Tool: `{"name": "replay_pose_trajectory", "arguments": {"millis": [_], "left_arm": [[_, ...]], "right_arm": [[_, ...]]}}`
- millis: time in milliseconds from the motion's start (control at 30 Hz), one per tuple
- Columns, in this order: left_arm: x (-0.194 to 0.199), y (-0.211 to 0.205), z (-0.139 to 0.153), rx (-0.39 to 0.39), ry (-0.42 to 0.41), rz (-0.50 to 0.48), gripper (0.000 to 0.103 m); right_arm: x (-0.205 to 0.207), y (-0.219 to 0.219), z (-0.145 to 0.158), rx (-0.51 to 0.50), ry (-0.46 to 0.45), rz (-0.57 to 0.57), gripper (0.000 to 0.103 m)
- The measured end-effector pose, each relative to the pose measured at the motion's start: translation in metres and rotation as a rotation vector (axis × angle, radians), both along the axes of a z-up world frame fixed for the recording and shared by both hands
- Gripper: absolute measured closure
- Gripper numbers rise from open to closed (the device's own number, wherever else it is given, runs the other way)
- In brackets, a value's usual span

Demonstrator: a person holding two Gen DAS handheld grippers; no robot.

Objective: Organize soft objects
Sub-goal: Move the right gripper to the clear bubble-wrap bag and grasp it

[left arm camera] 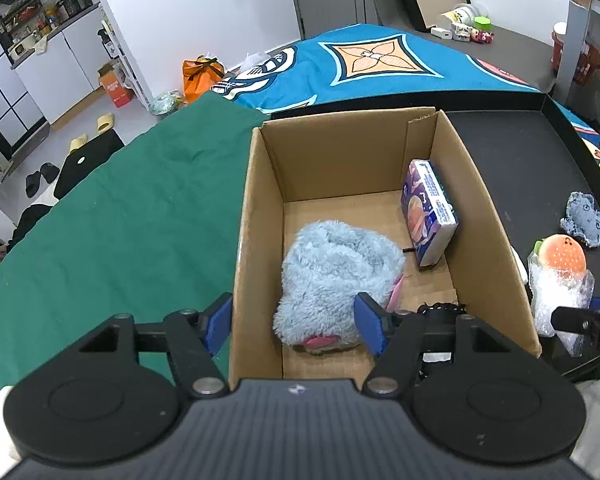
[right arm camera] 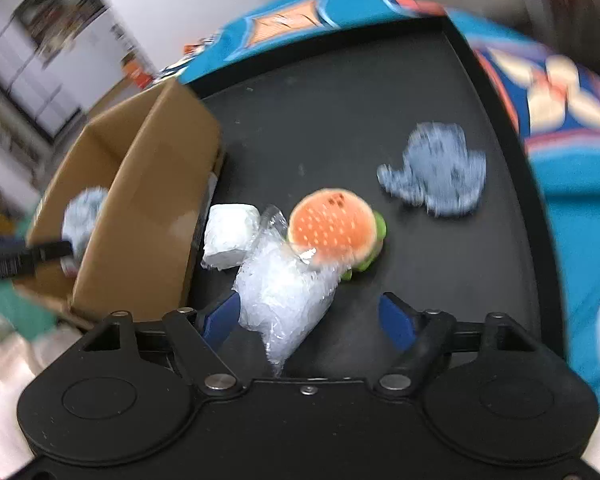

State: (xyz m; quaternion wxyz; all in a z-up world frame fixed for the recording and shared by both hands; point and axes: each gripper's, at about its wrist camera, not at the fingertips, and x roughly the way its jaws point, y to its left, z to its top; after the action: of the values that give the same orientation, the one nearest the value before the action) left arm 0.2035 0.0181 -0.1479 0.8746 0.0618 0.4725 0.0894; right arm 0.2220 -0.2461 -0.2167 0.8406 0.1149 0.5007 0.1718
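The left tongs (left arm camera: 294,322) hang released over the near end of an open cardboard box (left arm camera: 256,216), one blue finger outside the left wall, the other above a fluffy light-blue plush toy (left arm camera: 336,276) lying on the box floor. A purple tissue pack (left arm camera: 428,212) leans against the box's right wall.

The right tongs (right arm camera: 310,314) are spread wide and grip nothing; a crinkled clear plastic bag (right arm camera: 284,292) lies between their fingers on the black tabletop (right arm camera: 340,120). Touching the bag is a burger-shaped plush (right arm camera: 332,230), with a white soft block (right arm camera: 228,236) just beside the box and a blue-grey plush (right arm camera: 440,168) lying apart. This view is blurred.
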Motion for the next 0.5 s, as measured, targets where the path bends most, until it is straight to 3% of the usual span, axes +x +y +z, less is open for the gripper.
{"name": "replay_pose_trajectory", "arguments": {"millis": [200, 300, 367, 500], "left_arm": [[0.0014, -0.0024, -0.0006, 0.008, 0.006, 0.007, 0.038], [0.0023, -0.0040, 0.0000, 0.012, 0.008, 0.009, 0.038], [0.0024, -0.0047, 0.0003, 0.014, 0.009, 0.009, 0.038], [0.0014, -0.0049, 0.0005, 0.020, 0.010, 0.004, 0.038]], "right_arm": [[0.0053, -0.0053, -0.0048, 0.079, 0.048, -0.034, 0.033], [0.0079, -0.0078, -0.0087, 0.107, 0.073, -0.054, 0.041], [0.0093, -0.0092, -0.0095, 0.122, 0.075, -0.061, 0.056], [0.0121, -0.0124, -0.0098, 0.162, 0.113, -0.071, 0.069]]}}
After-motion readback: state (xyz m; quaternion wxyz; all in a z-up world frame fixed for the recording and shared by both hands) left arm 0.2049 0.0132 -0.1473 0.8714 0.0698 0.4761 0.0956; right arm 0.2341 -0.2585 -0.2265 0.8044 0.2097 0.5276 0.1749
